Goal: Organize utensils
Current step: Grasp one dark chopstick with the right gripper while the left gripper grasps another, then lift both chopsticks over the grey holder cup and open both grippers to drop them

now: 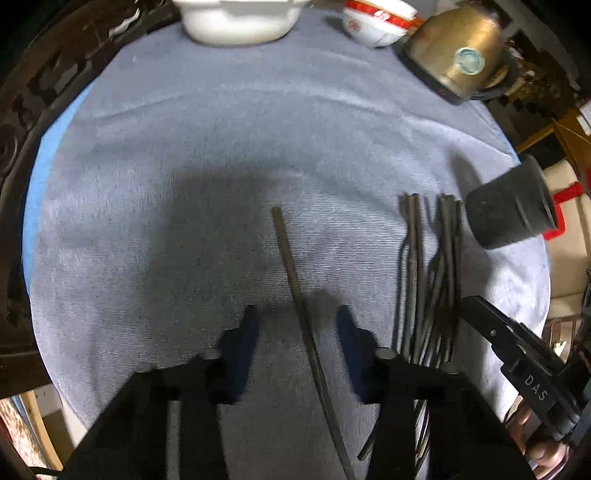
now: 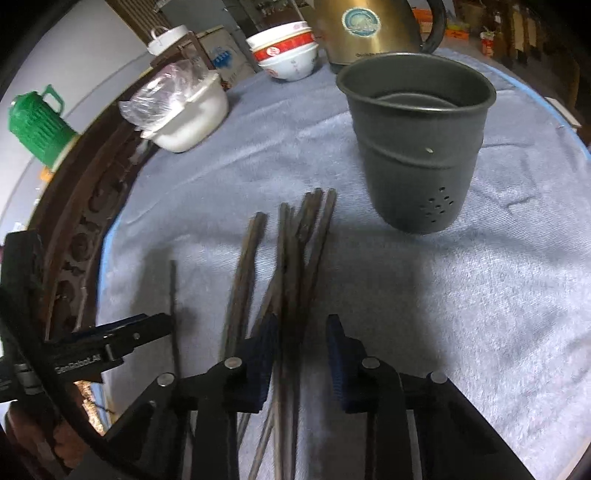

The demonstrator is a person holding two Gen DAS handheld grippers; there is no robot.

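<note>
- We work over a round surface [image 2: 480, 295] covered with a pale blue-grey towel, its carved dark wooden rim showing at the edge; a white plastic tub [image 2: 192, 114], stacked red-and-white bowls [image 2: 288, 51] and a brass-coloured kettle [image 2: 369, 29] stand along the far side.
- A dark grey perforated plastic holder cup [image 2: 417, 155] stands upright on the towel, near the far tips of a loose bundle of dark wooden chopsticks [image 2: 295, 258] lying flat.
- One single dark chopstick [image 1: 291, 266] lies apart from the bundle, to its left.
- Our left claw [image 1: 295, 321] straddles that single chopstick: the blue pads sit either side with towel visible between pad and stick, so the jaws are narrowed but not yet clamped.
- Our right claw [image 2: 301, 332] is lowered over the near half of the bundle, several sticks running between its jaws; gaps remain, so nothing is clamped here either.
- To do this step well, we judge that each claw should settle low enough for the pads to meet the sticks squarely before squeezing.
- The bundle is splayed, so we risk pinching only some sticks; gathering them parallel first would likely help.
- After lifting, tilting the tips toward the cup's open mouth seems the sensible route.
</note>
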